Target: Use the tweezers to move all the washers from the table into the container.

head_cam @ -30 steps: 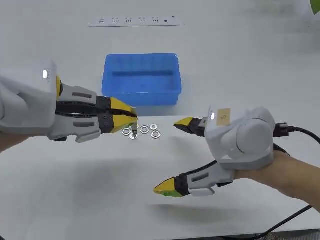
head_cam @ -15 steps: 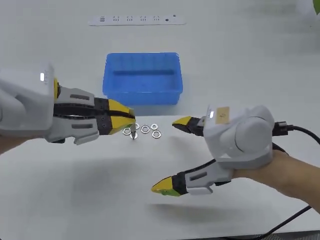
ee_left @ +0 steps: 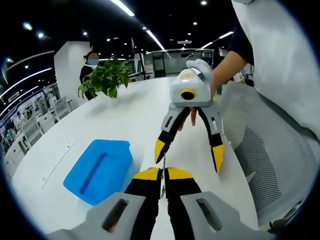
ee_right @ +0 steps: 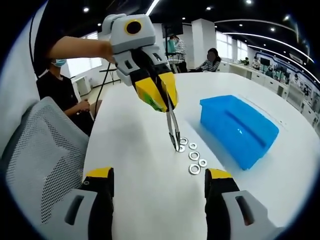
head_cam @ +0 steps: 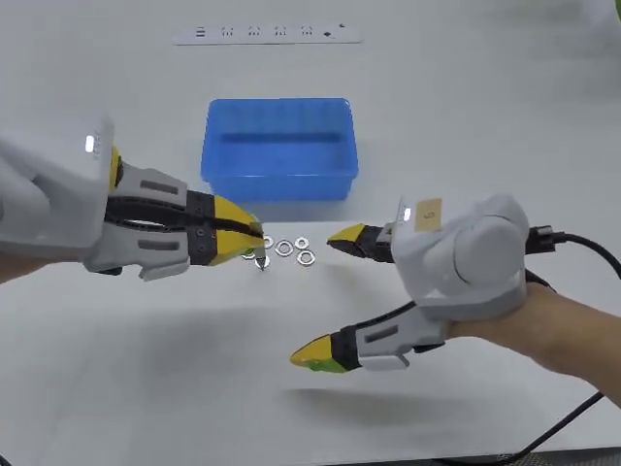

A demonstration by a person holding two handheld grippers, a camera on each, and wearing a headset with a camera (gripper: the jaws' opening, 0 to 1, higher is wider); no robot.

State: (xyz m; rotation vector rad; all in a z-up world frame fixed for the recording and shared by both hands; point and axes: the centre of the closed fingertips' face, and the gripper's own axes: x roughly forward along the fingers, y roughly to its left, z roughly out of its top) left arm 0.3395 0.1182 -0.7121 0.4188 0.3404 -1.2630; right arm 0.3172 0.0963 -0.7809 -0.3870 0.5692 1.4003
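Several small metal washers [head_cam: 283, 249] lie in a cluster on the white table [head_cam: 146, 369], just in front of the blue container [head_cam: 279, 146]. My left gripper [head_cam: 245, 240] is shut on thin metal tweezers [head_cam: 260, 258], whose tips point down at the left edge of the cluster. From the right gripper view, the tweezers [ee_right: 173, 125] hang from the left gripper [ee_right: 159, 92] and their tips touch down by the nearest of the washers [ee_right: 192, 156]. My right gripper [head_cam: 330, 296] stands open to the right of the washers, holding nothing.
A white power strip [head_cam: 267, 34] lies at the table's far edge. A black cable [head_cam: 582, 254] trails from the right gripper. The blue container [ee_left: 97, 167] looks empty. A potted plant [ee_left: 105, 80], mesh chairs [ee_right: 37, 145] and seated people surround the table.
The picture has shifted slightly with the head. The right gripper has drifted a little left. The tweezers stay at the left edge of the washers.
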